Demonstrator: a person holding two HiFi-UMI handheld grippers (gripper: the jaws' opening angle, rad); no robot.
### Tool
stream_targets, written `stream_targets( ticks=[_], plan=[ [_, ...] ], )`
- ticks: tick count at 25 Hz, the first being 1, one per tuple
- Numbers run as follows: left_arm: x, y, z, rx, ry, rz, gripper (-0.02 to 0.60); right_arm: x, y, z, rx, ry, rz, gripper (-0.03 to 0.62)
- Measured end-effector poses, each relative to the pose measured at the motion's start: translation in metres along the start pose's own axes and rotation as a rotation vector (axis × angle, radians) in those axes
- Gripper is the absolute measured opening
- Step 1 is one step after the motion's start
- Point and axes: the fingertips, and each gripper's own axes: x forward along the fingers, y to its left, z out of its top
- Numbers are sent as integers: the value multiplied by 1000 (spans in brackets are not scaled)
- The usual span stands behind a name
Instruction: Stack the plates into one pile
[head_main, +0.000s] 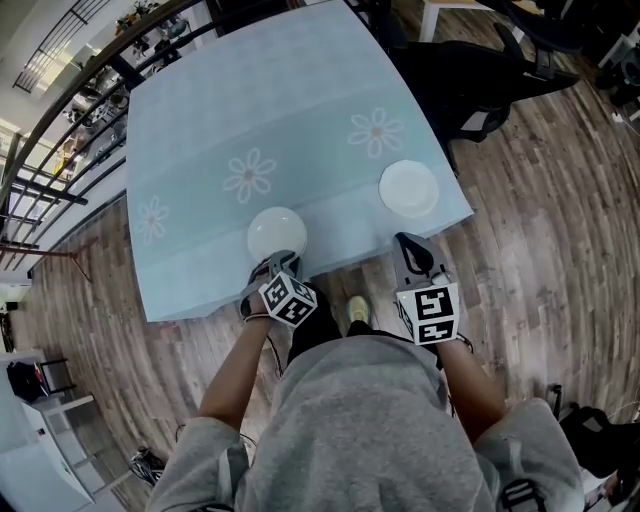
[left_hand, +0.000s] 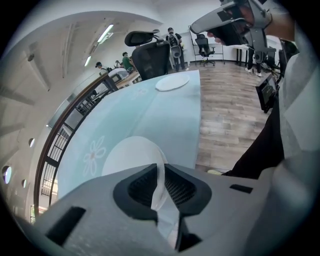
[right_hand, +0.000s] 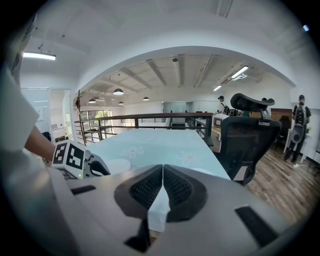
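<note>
Two white plates lie apart on the pale blue flowered table (head_main: 250, 100). The nearer plate (head_main: 277, 232) sits close to the front edge, the other plate (head_main: 409, 187) near the right front corner. My left gripper (head_main: 283, 262) points steeply down at the near plate (left_hand: 127, 155). Its jaws (left_hand: 161, 167) stand slightly apart with the plate's rim between them, so it is open. My right gripper (head_main: 410, 245) hovers off the table's front edge short of the other plate (right_hand: 201, 171), shut with nothing in it (right_hand: 163, 170).
A black office chair (head_main: 470, 90) stands at the table's right side, over wooden floor. A dark railing (head_main: 60, 120) runs along the far left. People stand far off (right_hand: 300, 117). My shoe (head_main: 357, 312) shows below the table's edge.
</note>
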Motion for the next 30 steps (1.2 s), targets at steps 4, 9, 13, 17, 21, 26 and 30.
stream_targets(
  ticks=[4, 9, 13, 17, 21, 26, 30],
  plan=[
    [0, 2, 1, -46, -21, -31, 49, 4, 0, -1, 5, 5, -3, 26],
    [0, -3, 4, -155, -45, -109, 55, 7, -1, -3, -2, 12, -3, 26],
    [2, -11, 2, -195, -42, -170, 160, 6, -1, -1, -5, 10, -8, 26],
    [-1, -9, 0, -208, -53, -149, 158, 6, -1, -2, -9, 14, -14, 26],
    [-5, -9, 3, -236, -75, -142, 158, 6, -8, -11, -28, 39, -25, 26],
    [-19, 0, 6, -340, -135, -96, 109, 8, -18, -20, -61, 66, -33, 26],
    [-35, 11, 4, -439, -180, -44, 41, 17, -25, -28, -144, 113, -14, 28]
  ],
)
